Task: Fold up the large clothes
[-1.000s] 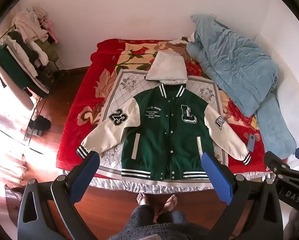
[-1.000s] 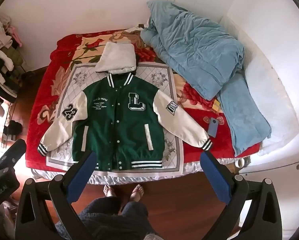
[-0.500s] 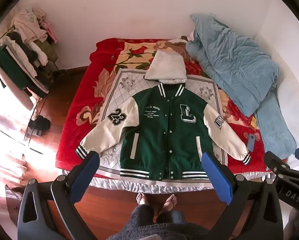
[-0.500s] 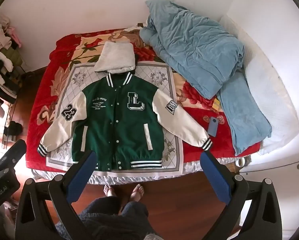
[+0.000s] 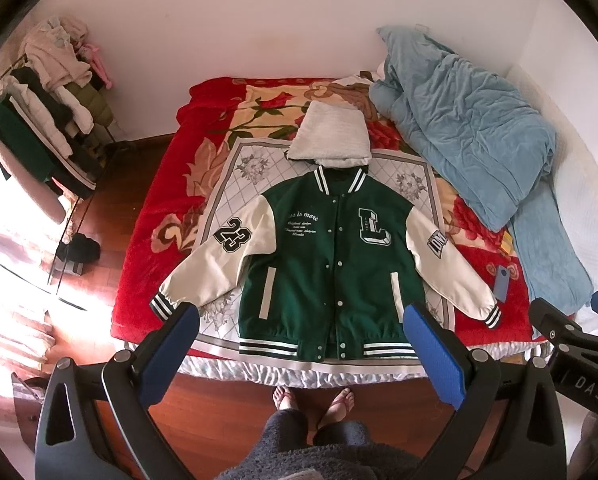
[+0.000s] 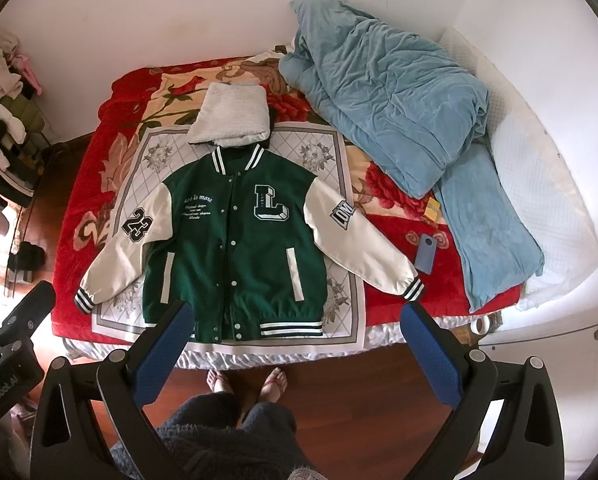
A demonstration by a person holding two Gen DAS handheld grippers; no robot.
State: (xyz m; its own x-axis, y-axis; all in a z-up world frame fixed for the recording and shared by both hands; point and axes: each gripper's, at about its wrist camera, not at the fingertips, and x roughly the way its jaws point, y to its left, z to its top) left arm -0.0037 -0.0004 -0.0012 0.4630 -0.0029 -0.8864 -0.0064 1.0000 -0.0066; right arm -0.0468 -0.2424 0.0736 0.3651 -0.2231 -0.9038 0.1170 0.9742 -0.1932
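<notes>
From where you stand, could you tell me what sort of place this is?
Most likely a home bedroom: a bed under a red floral blanket, a crumpled blue duvet, and a loaded clothes rack by the wall.

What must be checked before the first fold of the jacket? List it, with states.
1. Jacket flat, front up, snapped shut: ok.
2. Both sleeves spread out to the sides: ok.
3. Left gripper open, empty: ok.
4. Right gripper open, empty: ok.
5. Phone close to the cuff of the sleeve with the text patch: not ok, may get swept.
6. Folded white cloth touching the collar: cannot tell.
</notes>
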